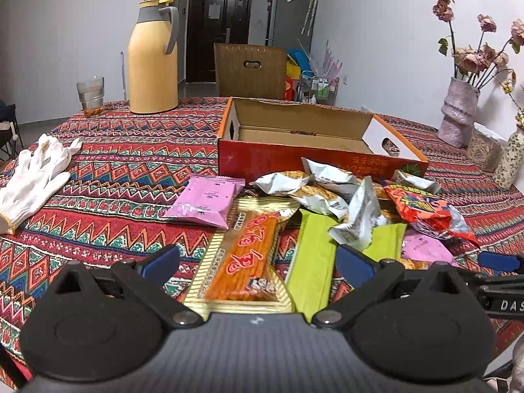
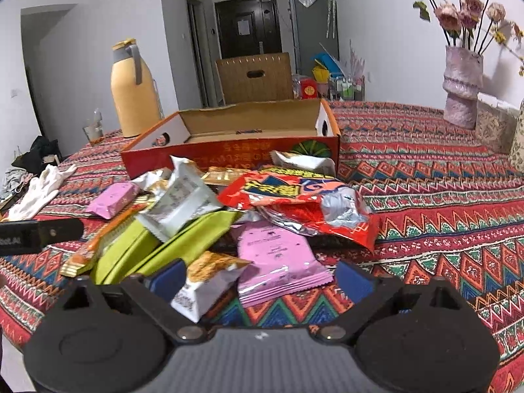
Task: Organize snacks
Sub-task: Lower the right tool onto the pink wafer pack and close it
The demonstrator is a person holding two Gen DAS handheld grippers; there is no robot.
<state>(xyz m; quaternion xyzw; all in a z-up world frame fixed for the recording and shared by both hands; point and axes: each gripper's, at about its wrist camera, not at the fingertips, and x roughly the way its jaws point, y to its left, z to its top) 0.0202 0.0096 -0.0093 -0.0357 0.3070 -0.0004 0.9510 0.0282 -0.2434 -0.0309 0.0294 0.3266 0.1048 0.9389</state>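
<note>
Left wrist view shows the left gripper [image 1: 257,262] spread wide over an orange stick-snack packet [image 1: 244,262] and a green packet [image 1: 311,262], gripping neither. Right wrist view shows the right gripper [image 2: 260,280] also wide, a small white-and-orange packet [image 2: 203,283] and a pink packet [image 2: 278,262] between its fingers, unpressed. All lie heaped on the patterned tablecloth [image 2: 442,196], against the near side of an open red cardboard box [image 2: 229,154].

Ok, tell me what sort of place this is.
Most likely a home dining area: a table under a patterned tablecloth, a yellow thermos jug, a vase of dried flowers, and a dark entrance door behind.
</note>
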